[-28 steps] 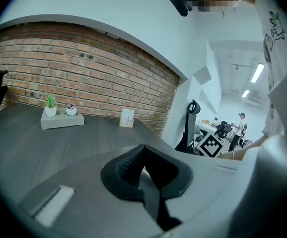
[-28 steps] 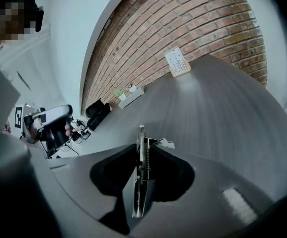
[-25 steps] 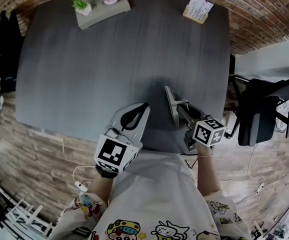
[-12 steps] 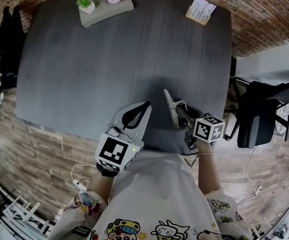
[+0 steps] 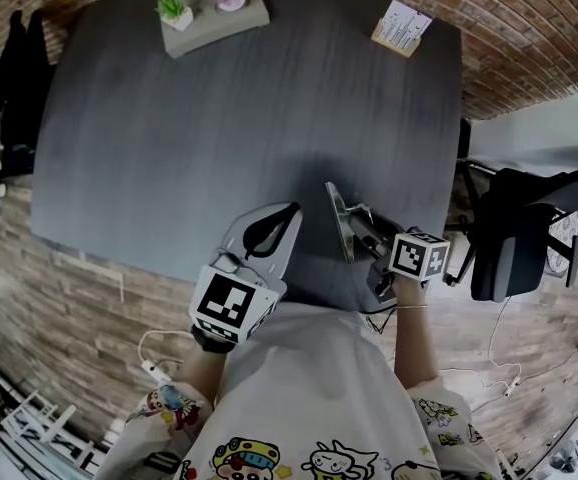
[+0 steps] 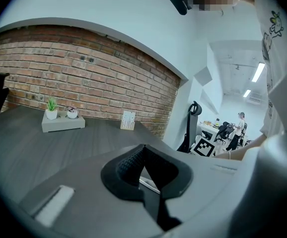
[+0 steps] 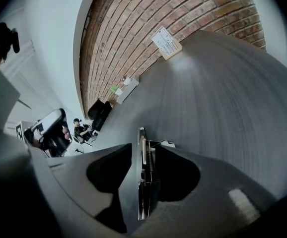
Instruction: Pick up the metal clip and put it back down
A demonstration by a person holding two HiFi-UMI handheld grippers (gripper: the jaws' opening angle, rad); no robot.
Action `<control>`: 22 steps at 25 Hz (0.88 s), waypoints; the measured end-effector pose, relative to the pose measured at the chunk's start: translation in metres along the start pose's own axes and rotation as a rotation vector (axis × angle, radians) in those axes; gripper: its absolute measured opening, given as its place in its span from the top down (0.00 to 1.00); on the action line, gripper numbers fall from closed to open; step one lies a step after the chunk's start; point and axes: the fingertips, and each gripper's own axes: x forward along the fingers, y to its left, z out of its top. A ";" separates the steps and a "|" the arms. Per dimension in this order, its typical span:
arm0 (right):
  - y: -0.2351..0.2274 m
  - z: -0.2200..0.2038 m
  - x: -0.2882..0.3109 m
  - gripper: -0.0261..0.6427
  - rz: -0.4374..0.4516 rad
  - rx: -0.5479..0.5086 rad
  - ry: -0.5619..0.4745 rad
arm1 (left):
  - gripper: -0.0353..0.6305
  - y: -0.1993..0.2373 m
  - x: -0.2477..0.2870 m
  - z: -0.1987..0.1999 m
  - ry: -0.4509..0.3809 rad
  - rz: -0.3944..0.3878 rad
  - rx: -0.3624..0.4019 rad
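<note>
Metal clip (image 5: 337, 218) stands on edge between the jaws of my right claw (image 7: 144, 150), over the near edge of the dark table (image 5: 219, 118); I can't tell whether it touches the tabletop. Right jaws have just been opening and now sit about half open, but the clip fills the gap and both pads look pressed against its sides, so I read it as gripped. My left claw (image 5: 291, 211) hovers just beside it over the same table edge, jaws fully together with nothing in them.
</note>
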 end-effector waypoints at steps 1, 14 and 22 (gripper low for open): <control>-0.001 0.002 -0.001 0.72 0.005 0.014 -0.009 | 0.94 0.000 0.000 0.001 -0.001 0.001 0.000; -0.002 0.013 -0.017 0.65 -0.016 0.012 -0.075 | 0.94 0.006 -0.003 0.012 -0.022 0.023 0.012; 0.012 0.035 -0.040 0.65 -0.041 -0.076 -0.172 | 0.94 0.004 -0.011 0.017 -0.056 0.024 0.031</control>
